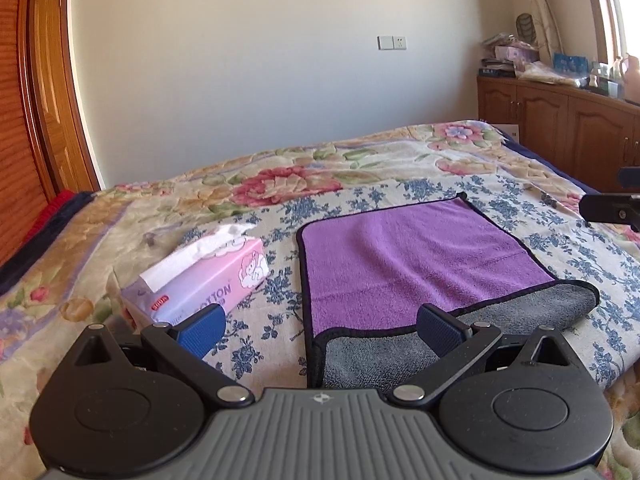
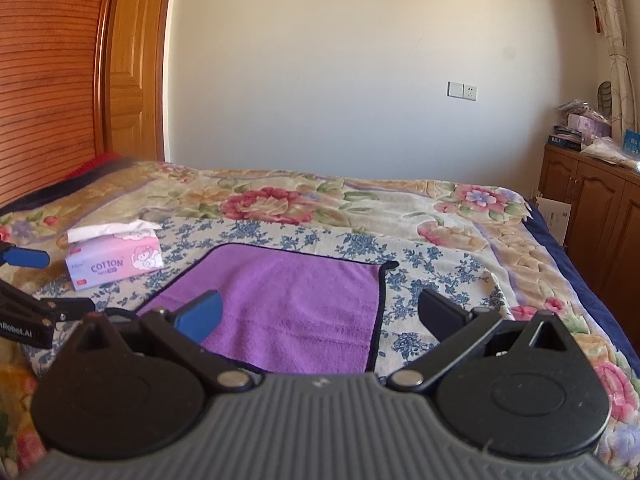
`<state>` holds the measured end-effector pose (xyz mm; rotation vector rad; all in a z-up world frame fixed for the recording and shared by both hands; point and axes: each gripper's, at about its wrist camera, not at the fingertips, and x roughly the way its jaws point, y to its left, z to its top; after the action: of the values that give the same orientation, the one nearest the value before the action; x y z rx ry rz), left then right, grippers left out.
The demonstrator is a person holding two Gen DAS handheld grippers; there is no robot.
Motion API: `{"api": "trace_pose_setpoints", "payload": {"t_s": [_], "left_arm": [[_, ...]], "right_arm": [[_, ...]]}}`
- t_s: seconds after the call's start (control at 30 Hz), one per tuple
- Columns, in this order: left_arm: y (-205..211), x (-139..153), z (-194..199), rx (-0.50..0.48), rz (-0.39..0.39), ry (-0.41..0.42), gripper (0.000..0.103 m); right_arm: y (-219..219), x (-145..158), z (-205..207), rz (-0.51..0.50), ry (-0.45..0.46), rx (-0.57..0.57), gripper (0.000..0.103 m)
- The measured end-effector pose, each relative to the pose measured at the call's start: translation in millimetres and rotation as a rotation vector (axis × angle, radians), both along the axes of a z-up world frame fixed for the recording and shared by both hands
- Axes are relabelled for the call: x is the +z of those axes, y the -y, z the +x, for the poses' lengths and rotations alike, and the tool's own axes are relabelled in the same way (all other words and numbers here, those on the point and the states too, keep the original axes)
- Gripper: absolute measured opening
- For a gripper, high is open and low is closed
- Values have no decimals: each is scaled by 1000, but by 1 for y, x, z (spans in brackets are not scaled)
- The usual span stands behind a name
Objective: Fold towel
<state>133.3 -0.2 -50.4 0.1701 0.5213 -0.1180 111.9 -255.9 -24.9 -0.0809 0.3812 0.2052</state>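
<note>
nearest, two hand-held tools: left gripper [image 1: 320, 326], ribbed grey housing with round black discs and black linkage arms, blue textured pads, jaws spread wide and holding nothing, poised above the near left corner of the towel; right gripper [image 2: 318, 314], same build, jaws likewise spread and empty, over the towel's near right portion. under them, the towel [image 1: 420, 256], plush purple microfibre with a dark piped edge, rectangular, lying flat on the bed except along the near edge, where a strip is turned over to show a grey looped underside [image 1: 460, 320], widest at the near right corner, which is rounded. it rests on a thin cloth printed with small blue flower sprigs [image 1: 520, 208], spread over a thick quilted bedcover [image 1: 280, 184] in cream with large pink and red blossoms. left of the towel, just apart from it, a pink and lilac tissue box [image 1: 208, 280], soft-sided, marked cotton, a white tissue standing out of the top. beyond the bed, a plain cream wall with a white switch plate and socket [image 1: 392, 43]. far left, a wooden panelled door [image 2: 132, 60]; far right, a wooden cabinet [image 1: 560, 120] with arched door panels, its top piled with boxes and bags, and a patterned curtain [image 2: 616, 40] above.
</note>
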Motion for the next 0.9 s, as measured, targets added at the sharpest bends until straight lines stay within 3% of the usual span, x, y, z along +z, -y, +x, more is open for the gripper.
{"api": "trace_pose_setpoints", "payload": {"t_s": [0.13,0.47,0.9], "left_arm": [[-6,-3,9,10,-31,-18,102],[-21,-17,34,7,-106,-90,86],[-22,-29,47,-43,-134,-155,51]], "right_arm": [[-1,-3,3,-6,-15,2,103],[-2,-7,11,-22,-39,7,103],[4,-25,30,7,-176,12,103]]}}
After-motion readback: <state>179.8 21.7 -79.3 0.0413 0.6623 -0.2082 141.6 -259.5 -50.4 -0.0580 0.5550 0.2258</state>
